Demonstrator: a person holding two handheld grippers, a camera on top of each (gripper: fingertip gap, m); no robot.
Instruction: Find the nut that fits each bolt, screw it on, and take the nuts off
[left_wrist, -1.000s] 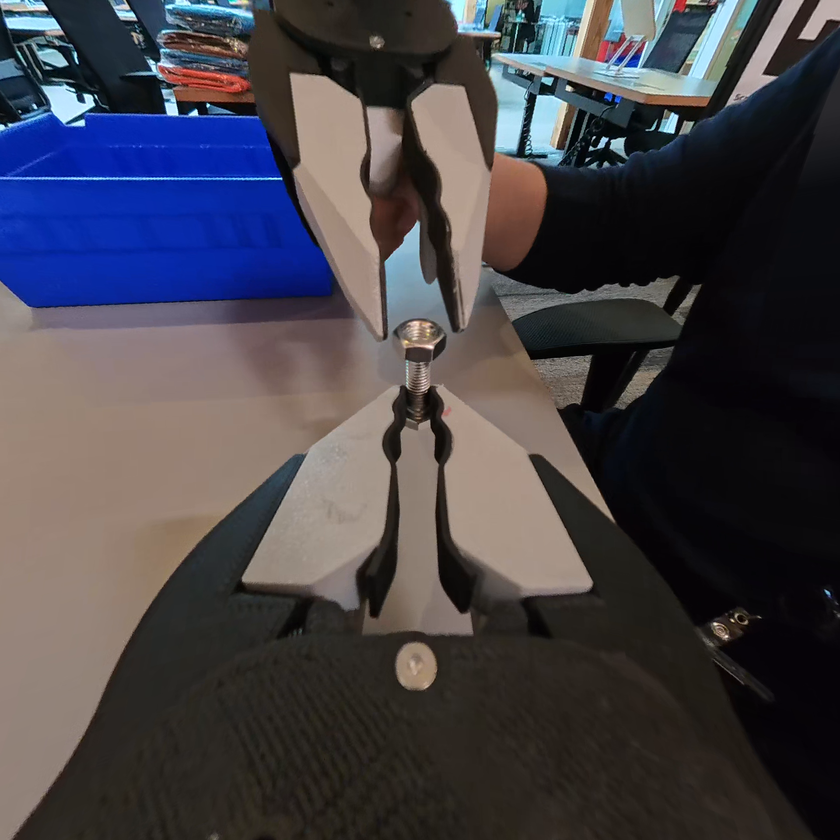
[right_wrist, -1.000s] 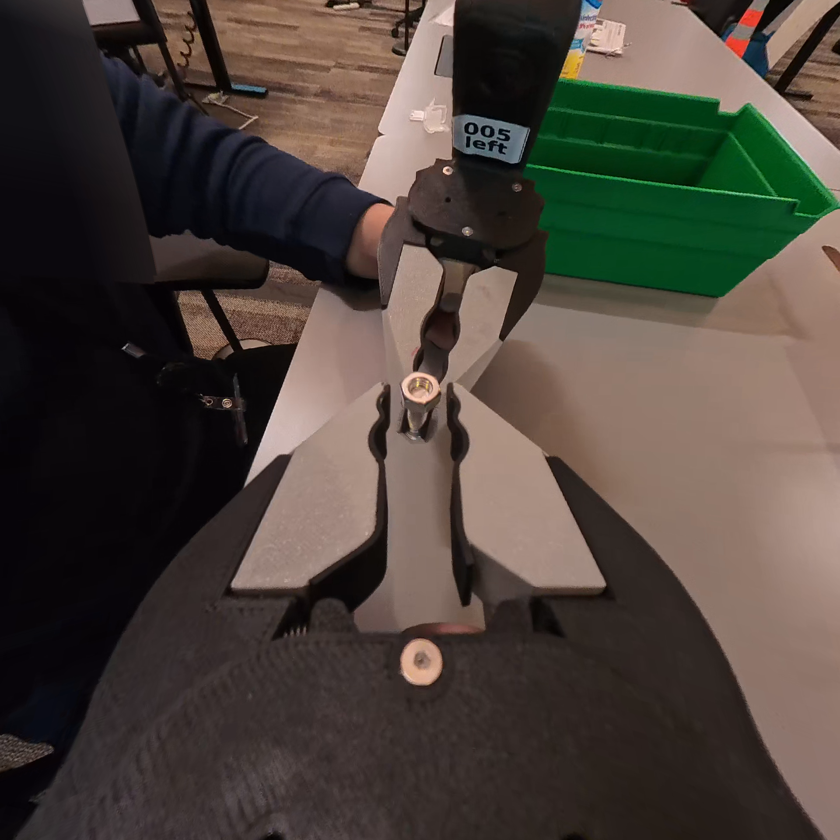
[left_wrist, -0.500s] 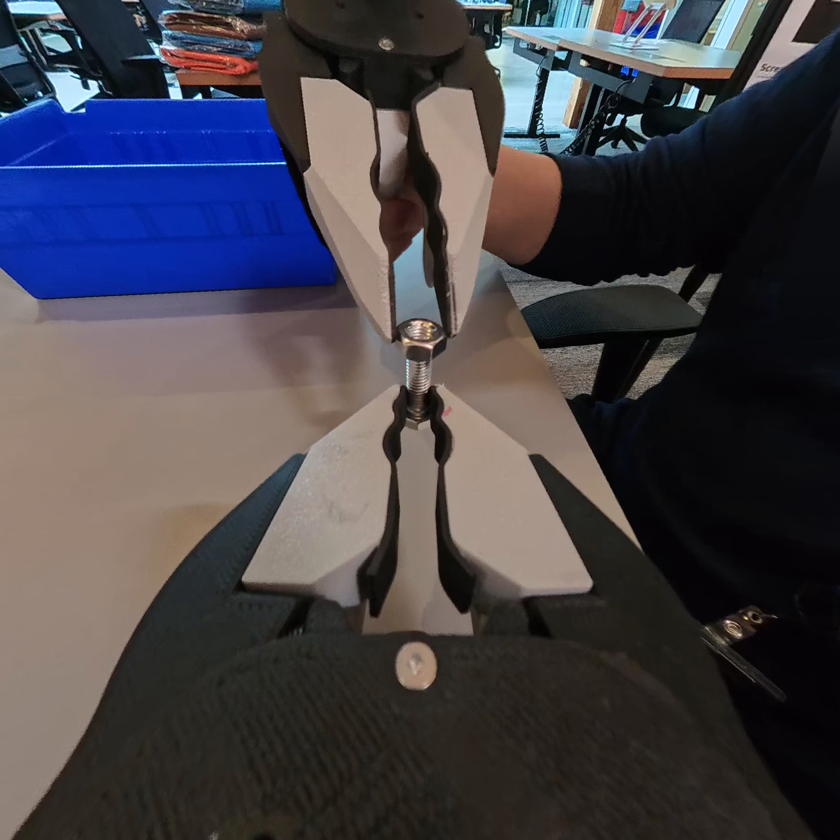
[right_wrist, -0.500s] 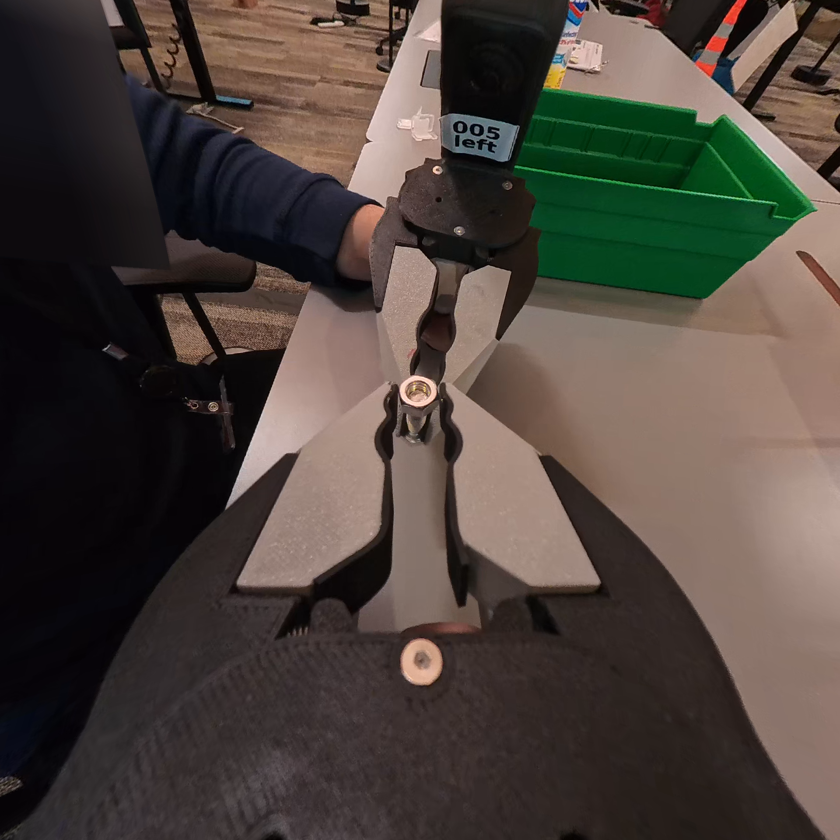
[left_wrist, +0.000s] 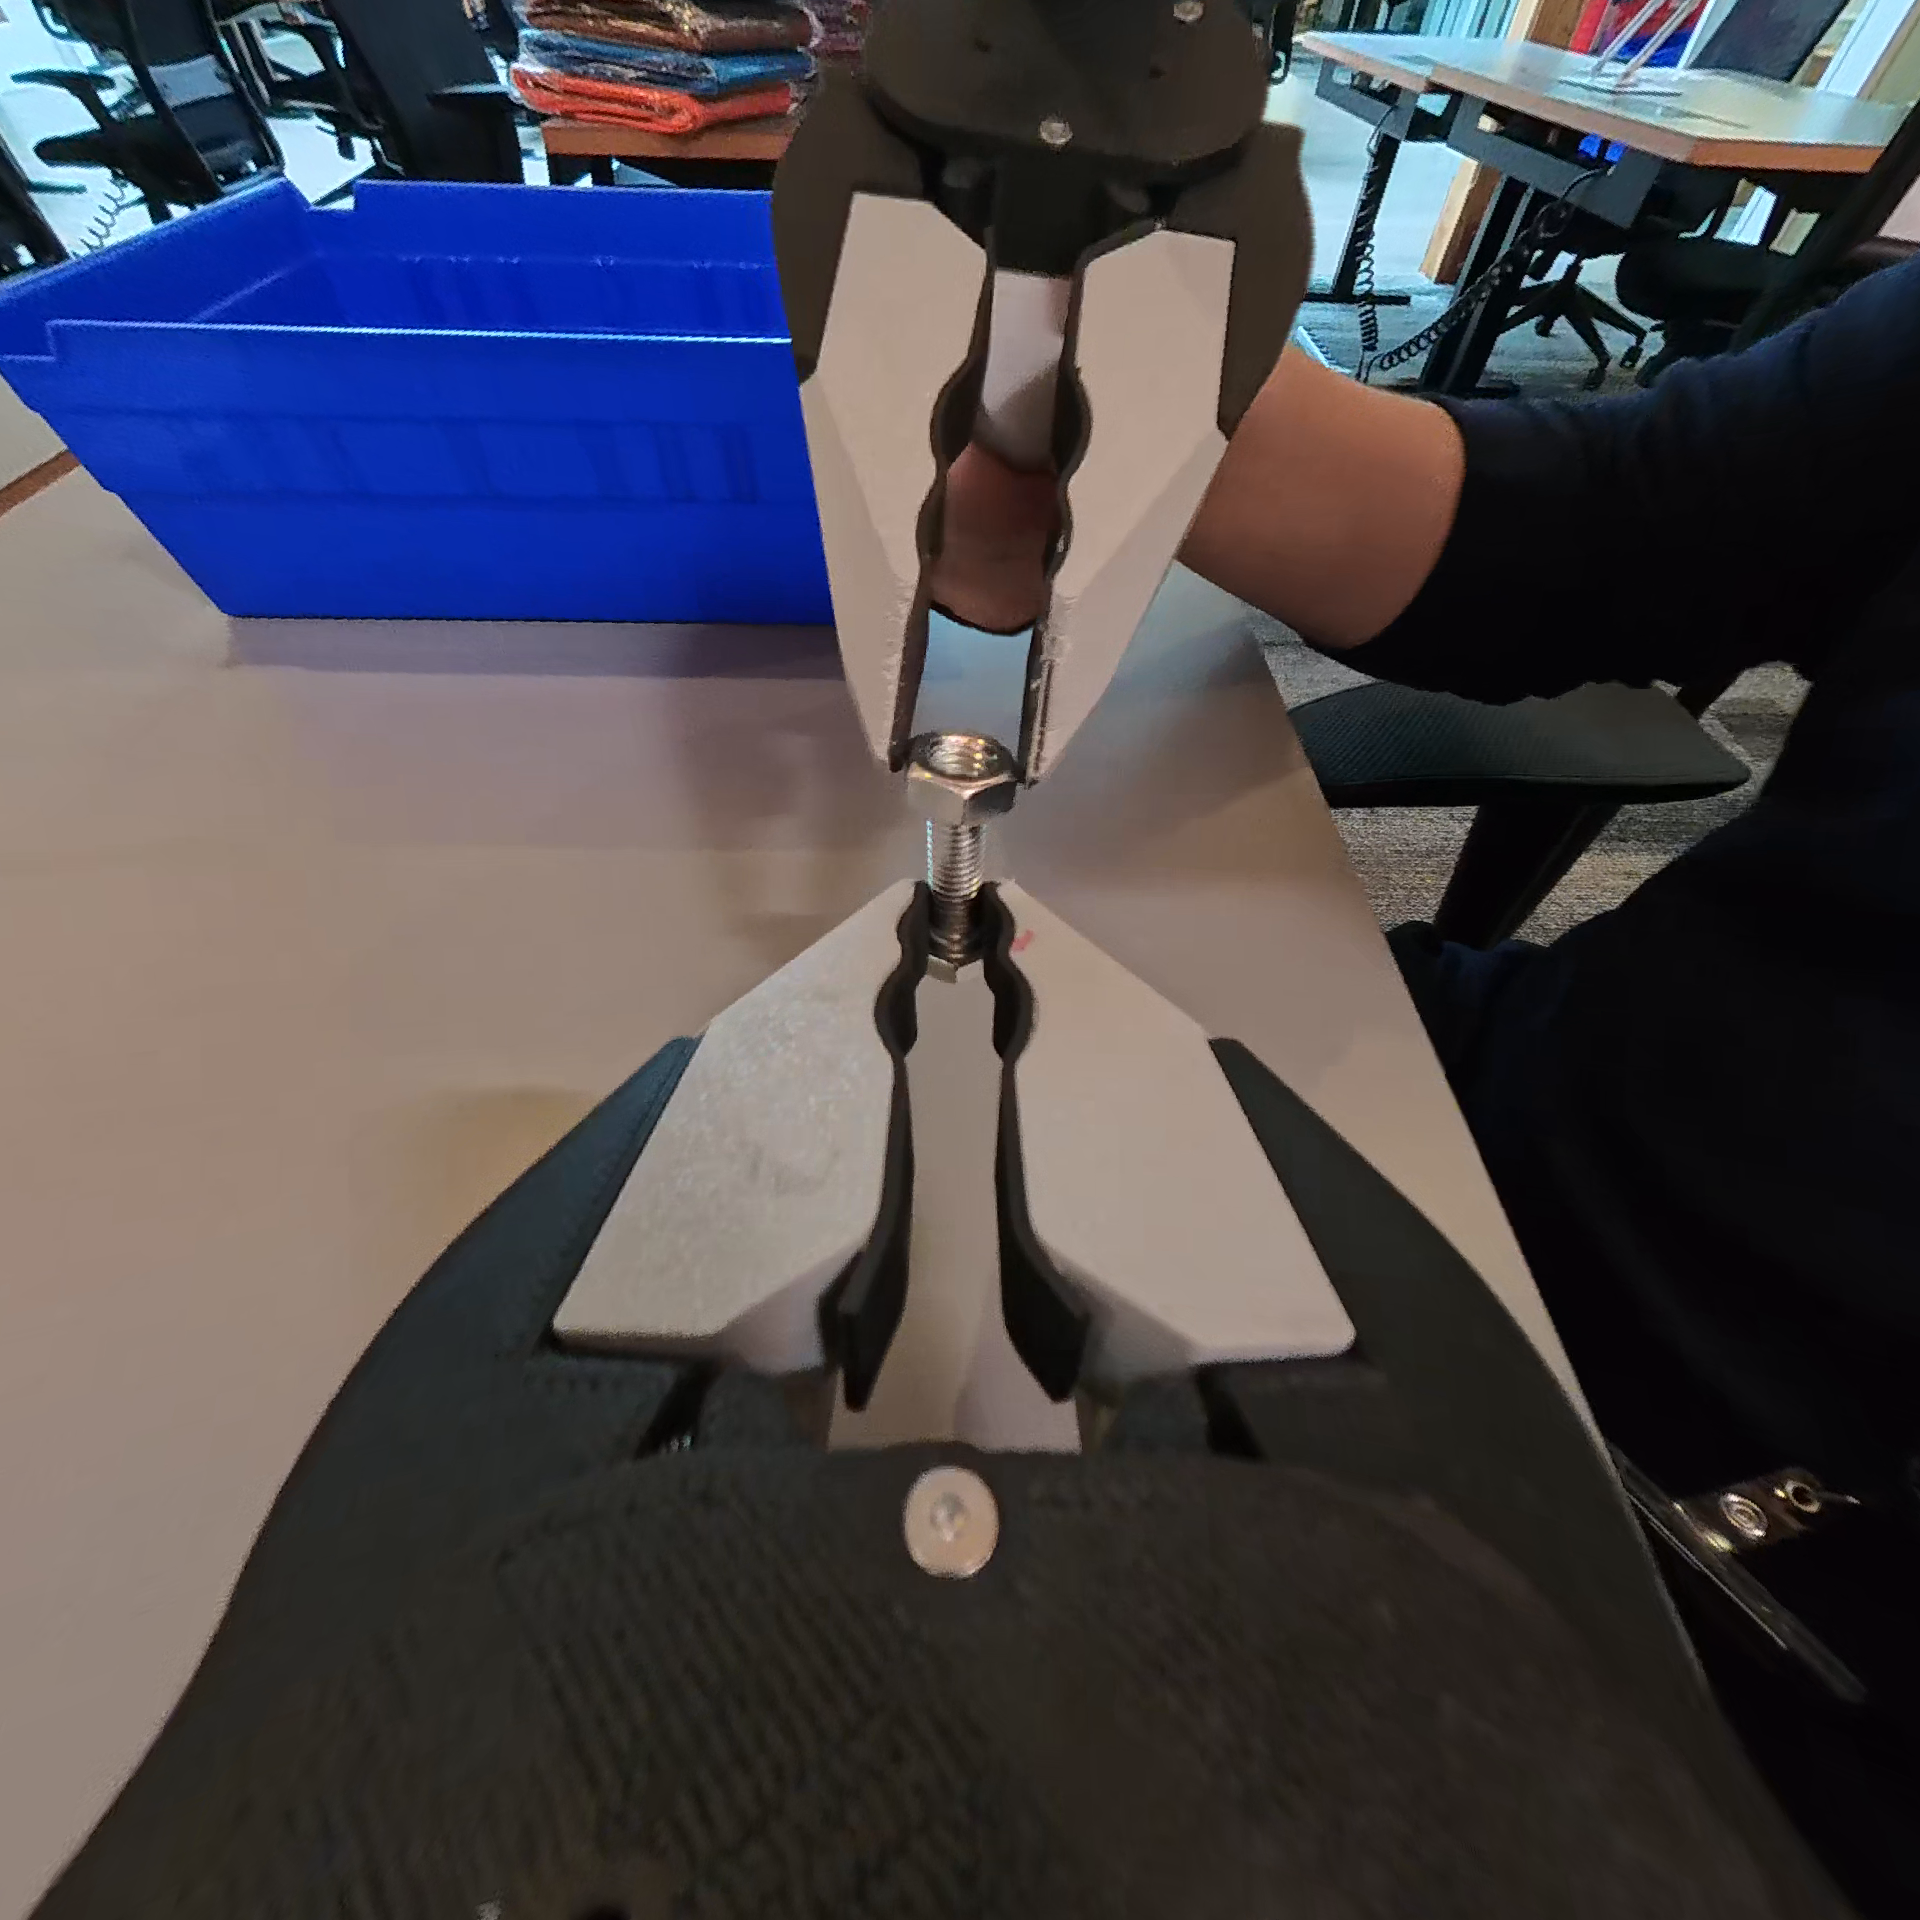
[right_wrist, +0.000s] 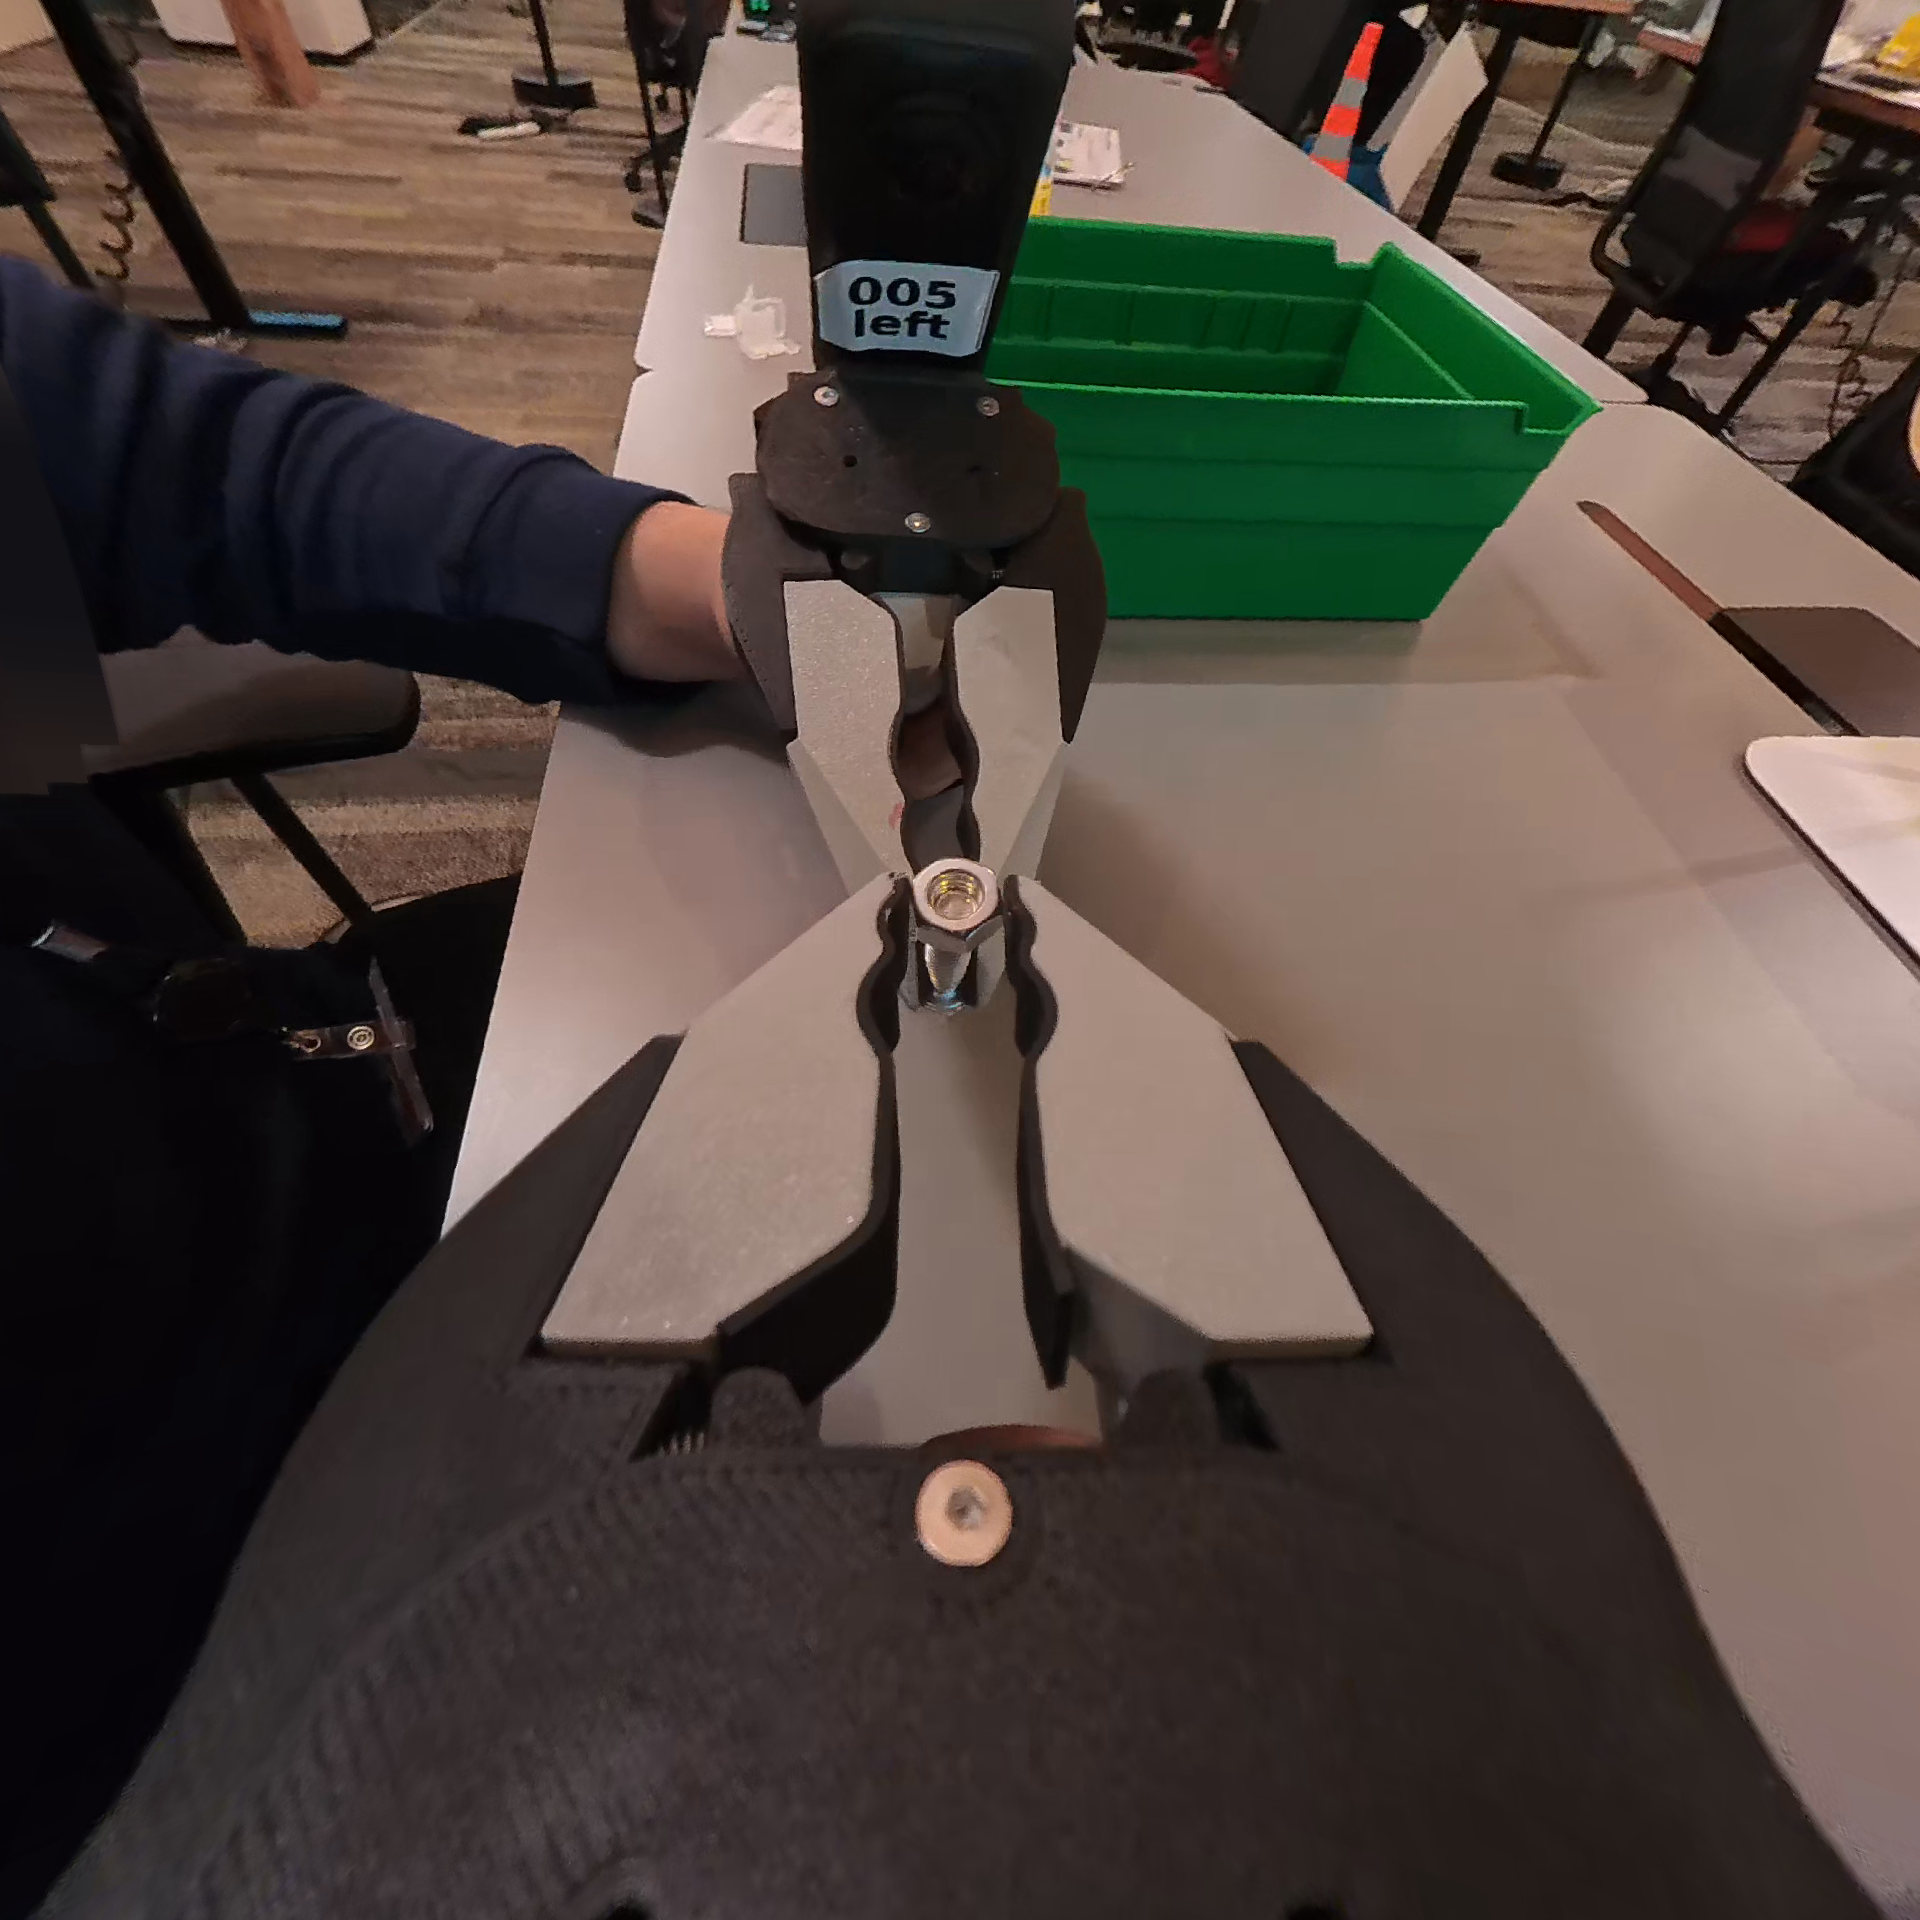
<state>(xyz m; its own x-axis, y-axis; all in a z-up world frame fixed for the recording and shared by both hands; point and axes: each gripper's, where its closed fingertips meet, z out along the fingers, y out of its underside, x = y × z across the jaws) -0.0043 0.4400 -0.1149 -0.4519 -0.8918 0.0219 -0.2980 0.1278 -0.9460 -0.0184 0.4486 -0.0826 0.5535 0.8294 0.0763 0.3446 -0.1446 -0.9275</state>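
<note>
Nut (left_wrist: 958, 771): on the far end of the bolt (left_wrist: 953, 871), held above the table (left_wrist: 416, 935).
Left claw (left_wrist: 953, 940): nearly closed, clamping the bolt near its head.
Right claw (right_wrist: 951, 920): narrowed onto the nut's flats from the other end.
Risk: tips grip only the nut's edge, so they may slip when turning.
Risk: a weak bolt grip could let it spin or drop.
Blue bin (left_wrist: 416, 416): well beyond the nut.

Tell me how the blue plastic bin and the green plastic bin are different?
The blue plastic bin shows only in the left wrist view, behind the right gripper; the green plastic bin shows only in the right wrist view, behind the left gripper. Colour differs: one blue, one green. The green one's inner dividers show; the blue one's inside is mostly hidden. Both are open-topped and sit on the grey table.
</note>
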